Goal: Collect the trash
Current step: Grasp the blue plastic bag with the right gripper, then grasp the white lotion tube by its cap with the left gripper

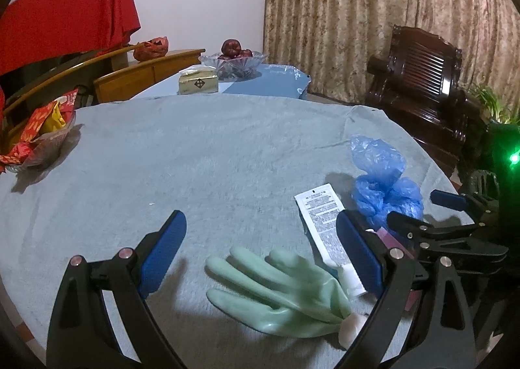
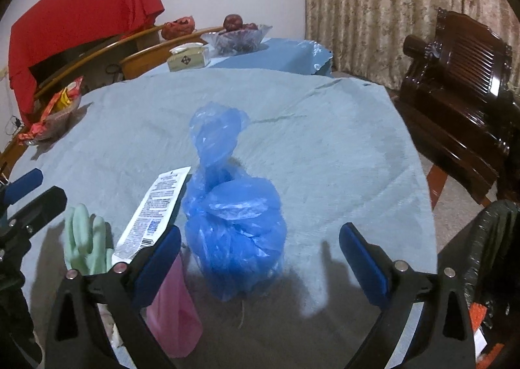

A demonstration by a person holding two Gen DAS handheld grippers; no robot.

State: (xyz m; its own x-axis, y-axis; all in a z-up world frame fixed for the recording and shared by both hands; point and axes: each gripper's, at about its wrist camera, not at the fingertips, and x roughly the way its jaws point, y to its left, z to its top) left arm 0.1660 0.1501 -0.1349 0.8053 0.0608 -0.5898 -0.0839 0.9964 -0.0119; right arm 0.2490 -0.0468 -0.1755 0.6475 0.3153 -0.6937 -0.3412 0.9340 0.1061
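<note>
A pale green rubber glove [image 1: 279,291] lies flat on the grey tablecloth, between the fingers of my open left gripper [image 1: 260,255]. A white squeezed tube [image 1: 328,229] with printed text lies to its right, partly behind the left gripper's right finger. A knotted blue plastic bag [image 2: 234,216] sits between the fingers of my open right gripper [image 2: 260,258], close in front. The bag also shows in the left wrist view [image 1: 383,184]. A pink item [image 2: 172,313] lies under the right gripper's left finger. The glove [image 2: 84,239] and tube [image 2: 156,209] lie left of the bag.
A bowl of red and yellow snack packets [image 1: 39,135] stands at the table's left edge. A tissue box [image 1: 198,81] and a glass fruit bowl [image 1: 232,60] stand on a farther blue table. A dark wooden armchair [image 2: 461,93] stands to the right. A black bag [image 2: 490,258] hangs at the right edge.
</note>
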